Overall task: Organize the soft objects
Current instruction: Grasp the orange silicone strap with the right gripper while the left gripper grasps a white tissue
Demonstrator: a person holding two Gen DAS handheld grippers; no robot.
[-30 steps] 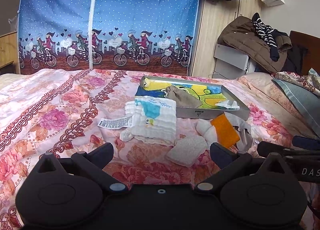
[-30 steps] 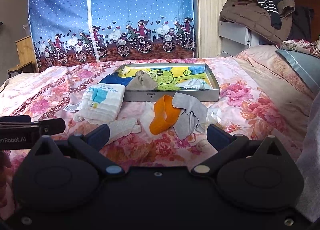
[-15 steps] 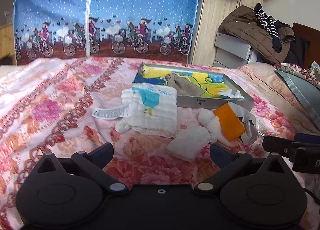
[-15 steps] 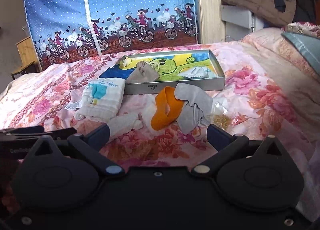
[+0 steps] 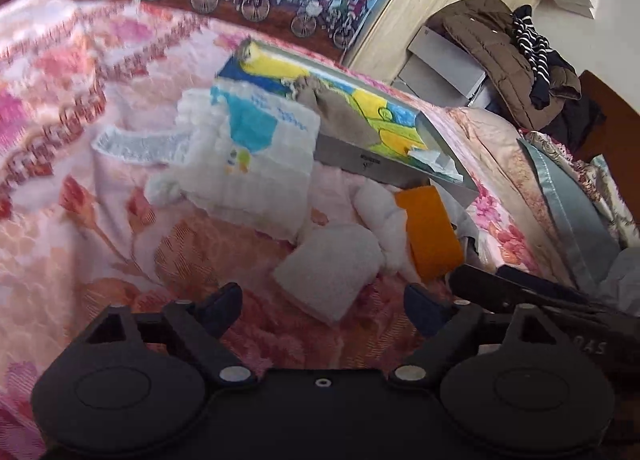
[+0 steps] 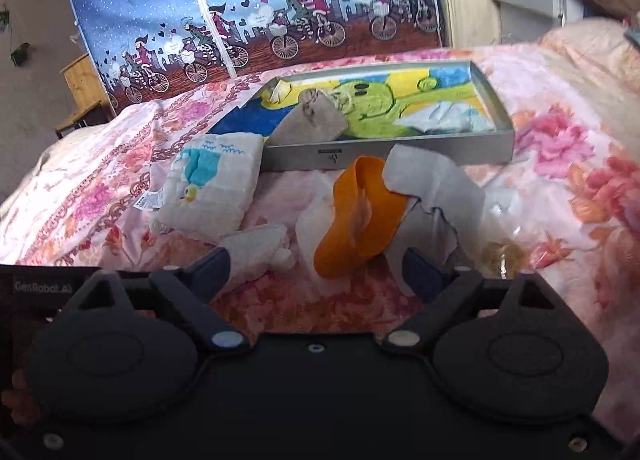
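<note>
The left gripper [image 5: 322, 302] hung low over the floral bedspread [image 5: 80, 219] with its jaws spread wide and nothing between them; the small white folded cloth [image 5: 332, 272] lay just ahead of the gap, on the bedspread. The right gripper [image 6: 316, 270] was likewise spread and empty, its fingers either side of the near end of the orange cloth [image 6: 356, 215]; whether they touched it could not be told. The orange cloth lay curled against a grey cloth [image 6: 432, 187] and a crumpled white one [image 6: 316, 219]; all three sat just in front of the metal tray [image 6: 400, 147]. Left of them rested the folded white towel with the blue print [image 6: 212, 183] (a paper tag [image 6: 150, 199] stuck out from its left side), touching the tray's near left corner. Inside the tray, on its cartoon-painted floor, lay a beige pouch [image 6: 312, 121] towards the left and a pale crumpled cloth [image 6: 444, 117] towards the right. The left camera's picture was tilted and partly blurred.
</note>
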